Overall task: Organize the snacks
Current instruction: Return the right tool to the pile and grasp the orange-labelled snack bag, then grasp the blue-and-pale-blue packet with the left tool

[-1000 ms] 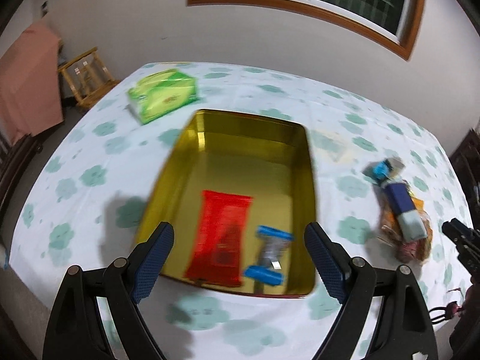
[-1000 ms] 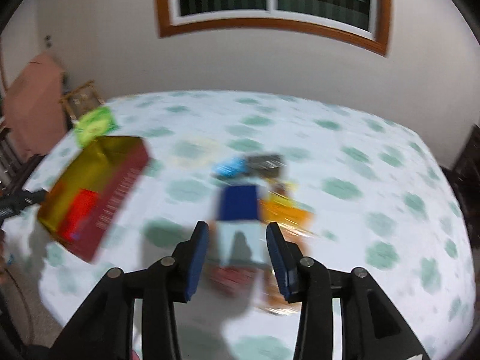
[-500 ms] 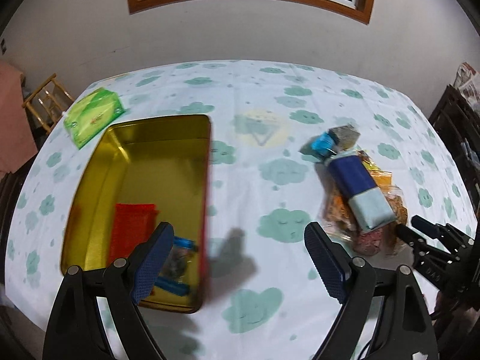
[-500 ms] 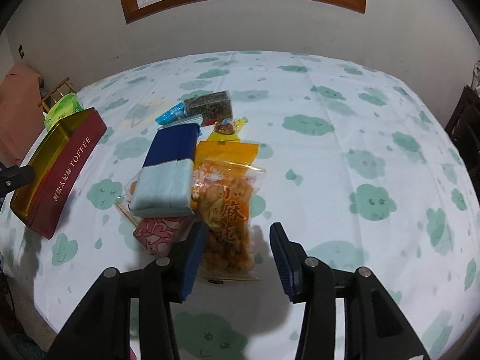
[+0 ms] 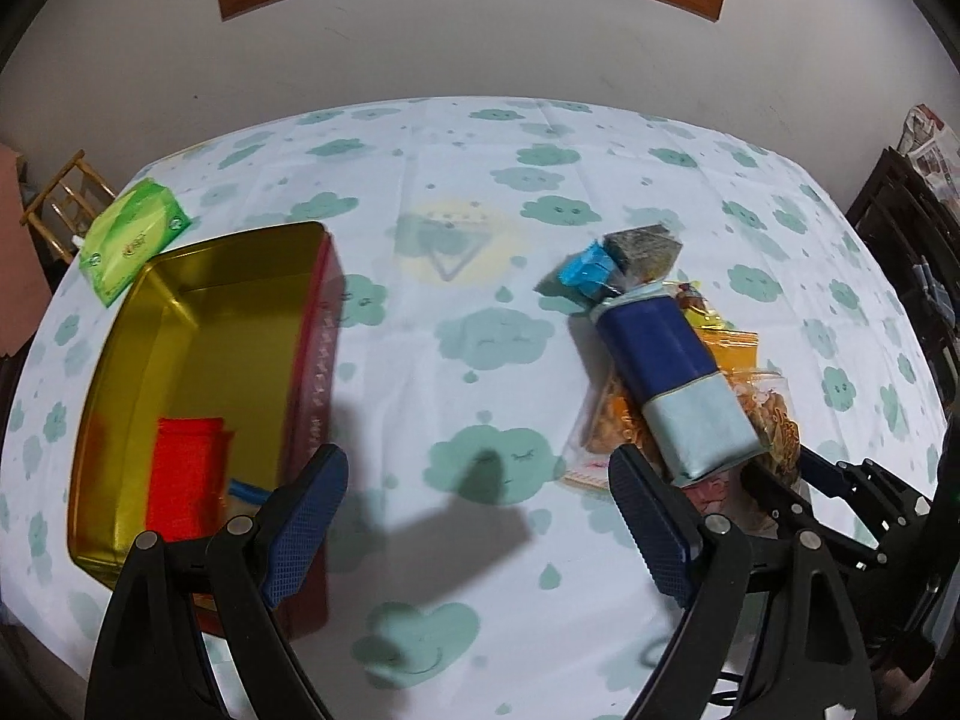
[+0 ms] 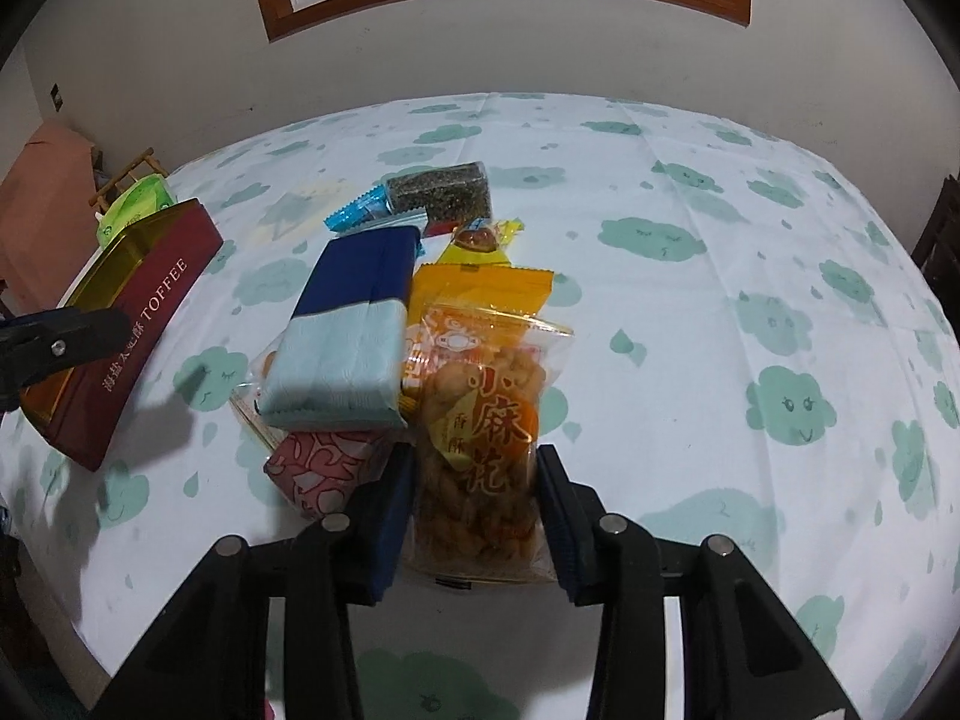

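Note:
A gold-lined red toffee tin (image 5: 198, 324) sits at the left, holding a red packet (image 5: 183, 471) and a blue-ended candy (image 5: 246, 491); it also shows in the right wrist view (image 6: 138, 312). A pile of snacks lies to the right, topped by a blue and pale-blue pack (image 6: 348, 330) (image 5: 678, 378). My right gripper (image 6: 477, 510) is open, its fingers either side of a clear bag of fried snacks (image 6: 480, 438). My left gripper (image 5: 477, 525) is open and empty over the tablecloth between the tin and the pile.
A green tissue pack (image 5: 132, 237) lies beyond the tin. The pile also has an orange packet (image 6: 480, 288), a pink patterned packet (image 6: 324, 465), a dark seed bar (image 6: 438, 198) and a blue wrapper (image 6: 360, 213). Dark chairs (image 5: 906, 240) stand at the right.
My left gripper swung right, from over the tin to the cloth beside the pile. My right gripper moved down and forward until its fingers straddle the fried snack bag.

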The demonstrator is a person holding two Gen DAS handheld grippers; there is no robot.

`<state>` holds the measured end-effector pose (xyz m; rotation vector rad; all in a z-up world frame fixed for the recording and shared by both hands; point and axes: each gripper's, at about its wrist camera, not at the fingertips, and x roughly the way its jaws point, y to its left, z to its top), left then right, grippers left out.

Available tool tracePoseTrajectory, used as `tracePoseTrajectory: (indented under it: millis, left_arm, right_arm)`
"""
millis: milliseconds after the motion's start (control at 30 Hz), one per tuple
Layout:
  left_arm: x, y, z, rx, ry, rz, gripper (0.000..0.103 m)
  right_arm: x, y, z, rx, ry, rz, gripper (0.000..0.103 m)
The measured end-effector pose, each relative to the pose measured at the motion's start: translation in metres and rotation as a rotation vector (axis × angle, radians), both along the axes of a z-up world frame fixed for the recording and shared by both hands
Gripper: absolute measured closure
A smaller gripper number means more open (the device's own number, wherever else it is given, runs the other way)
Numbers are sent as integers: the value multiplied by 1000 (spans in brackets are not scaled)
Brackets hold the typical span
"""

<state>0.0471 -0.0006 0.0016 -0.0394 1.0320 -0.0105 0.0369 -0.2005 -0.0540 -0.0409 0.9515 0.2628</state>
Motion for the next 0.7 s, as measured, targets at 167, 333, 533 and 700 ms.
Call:
tracePoseTrajectory:
  millis: [167, 333, 533, 700]
  left_arm:
    - [5, -15, -2, -6, 11, -27, 16]
    - [14, -28, -1, -36, 16, -46, 16]
    - [32, -46, -1, -62, 48, -69, 16]
    - [51, -58, -7, -110, 101, -58, 16]
  right_arm:
    - [-2, -16, 0, -18, -9, -16, 63]
    - [5, -41, 0, -68, -36, -68, 63]
    - [29, -69, -3, -120, -89, -136, 63]
    - [42, -80, -6, -141, -117, -156, 63]
